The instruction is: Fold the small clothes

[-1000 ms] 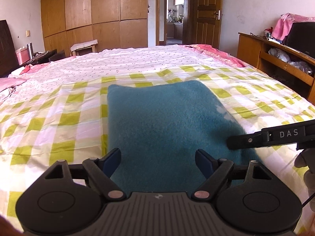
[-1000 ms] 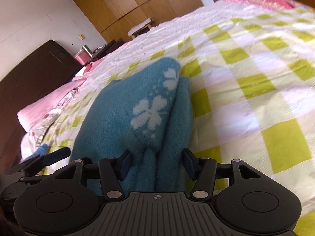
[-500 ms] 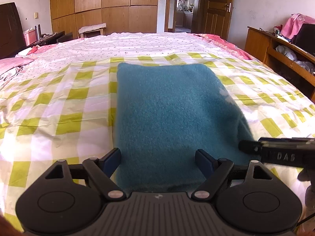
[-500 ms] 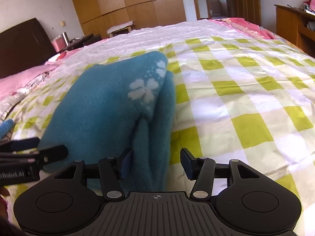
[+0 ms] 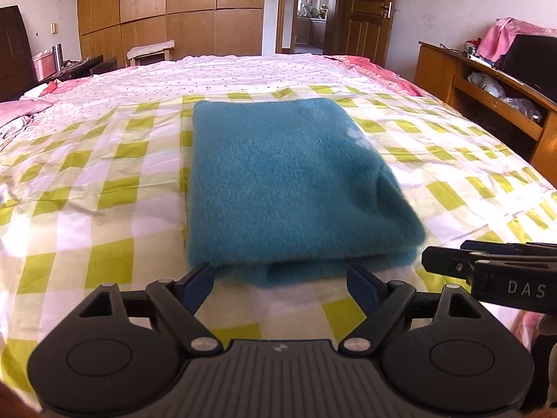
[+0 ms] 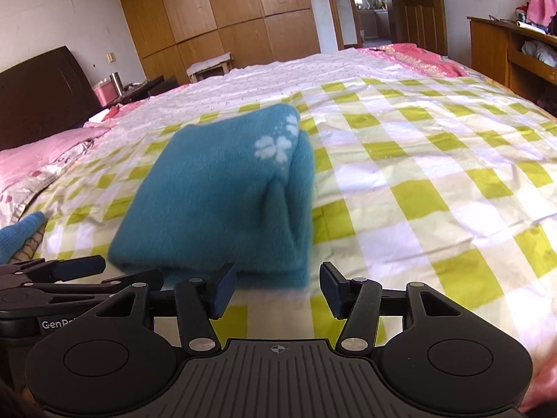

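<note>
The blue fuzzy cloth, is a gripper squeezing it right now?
No, the blue fuzzy cloth lies folded on the checked sheet, and the right gripper stands open just short of its near edge.

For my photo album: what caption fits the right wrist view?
Open fingers hover before a folded teal cloth on a checked bedsheet.

A wide bed with a yellow-green and white checked sheet (image 5: 104,188) fills the room in bright daylight. At twelve o'clock stands a tall brown wooden wardrobe (image 5: 167,14), at one o'clock an open dark wooden door (image 5: 369,10), at three o'clock a low wooden shelf unit (image 5: 487,97), at nine o'clock a dark headboard (image 6: 38,94), with white plastered walls (image 5: 452,3) behind
</note>
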